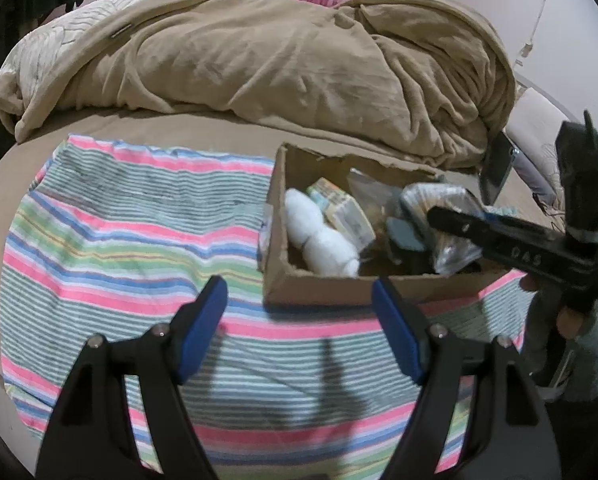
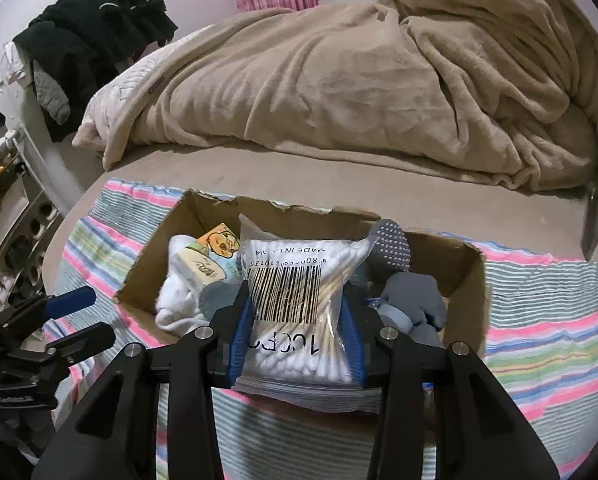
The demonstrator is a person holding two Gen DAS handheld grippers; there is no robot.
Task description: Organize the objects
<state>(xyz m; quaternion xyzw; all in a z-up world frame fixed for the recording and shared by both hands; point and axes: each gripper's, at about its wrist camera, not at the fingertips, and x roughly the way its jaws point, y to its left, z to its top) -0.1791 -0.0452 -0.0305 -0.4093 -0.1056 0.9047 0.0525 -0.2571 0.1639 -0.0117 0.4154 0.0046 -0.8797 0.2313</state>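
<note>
Right gripper [image 2: 297, 322] clamps upright cotton swab bag [image 2: 295, 296], swabs running lengthwise.

Counted: 1 cardboard box [image 2: 171, 232] | 1 bag of cotton swabs [image 2: 299, 300] | 1 tissue pack [image 2: 207, 258] | 1 white sock bundle [image 1: 323, 236] | 2 grey socks [image 2: 413, 300] | 1 striped towel [image 1: 119, 232] | 1 beige blanket [image 1: 279, 56] | 2 grippers: left gripper [image 1: 299, 332], right gripper [image 2: 297, 344]

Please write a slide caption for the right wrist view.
Right hand-held gripper holds a cotton swab bag over the cardboard box.
</note>
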